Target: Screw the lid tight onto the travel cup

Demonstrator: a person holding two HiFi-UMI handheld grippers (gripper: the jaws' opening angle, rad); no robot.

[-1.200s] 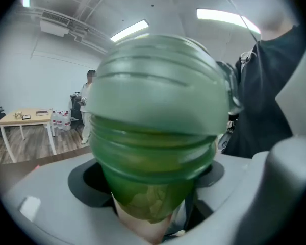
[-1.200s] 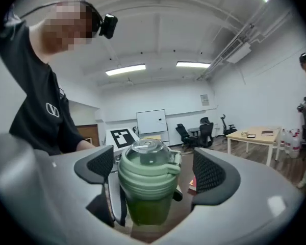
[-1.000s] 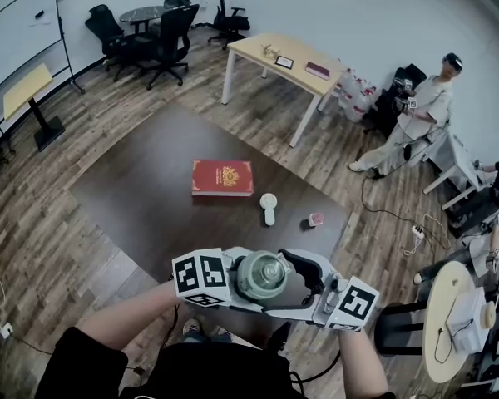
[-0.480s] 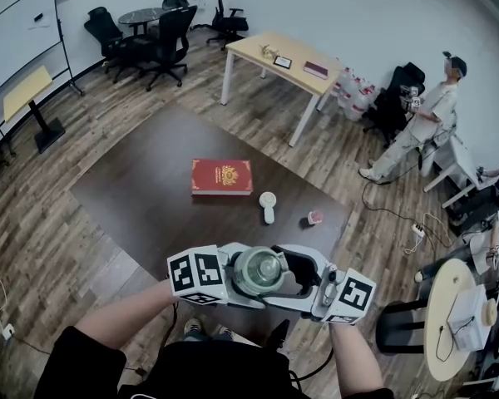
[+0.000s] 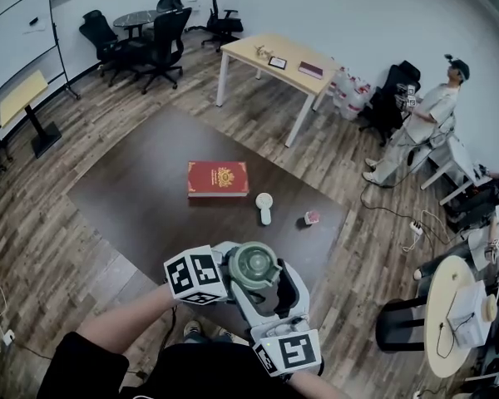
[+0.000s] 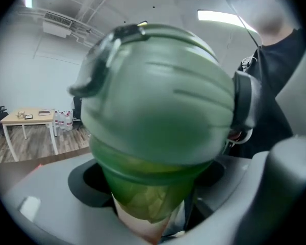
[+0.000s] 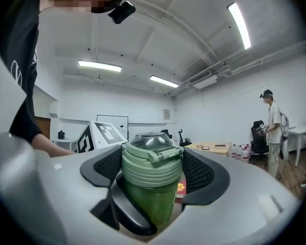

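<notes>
A green travel cup (image 5: 254, 266) with its pale green lid on is held up in front of me, above the near edge of the dark table. My left gripper (image 5: 233, 274) comes in from the left and is shut on the cup's body (image 6: 143, 198). The lid (image 6: 158, 111) fills the left gripper view. My right gripper (image 5: 266, 289) reaches up from the near side, its marker cube low by my body. Its black pads (image 7: 199, 172) close on the ribbed lid (image 7: 152, 160), with the green body (image 7: 148, 203) below them.
On the dark table (image 5: 141, 189) lie a red book (image 5: 218, 179), a small white object (image 5: 264, 207) and a little pink item (image 5: 313, 219). Beyond stand a wooden desk (image 5: 274, 61), office chairs (image 5: 162, 36) and a whiteboard (image 5: 17, 40). A person (image 5: 428, 115) stands at the right.
My right gripper has swung from the cup's right side round to the near side while on the lid. The left gripper and cup have barely moved. The person at the back right shifted.
</notes>
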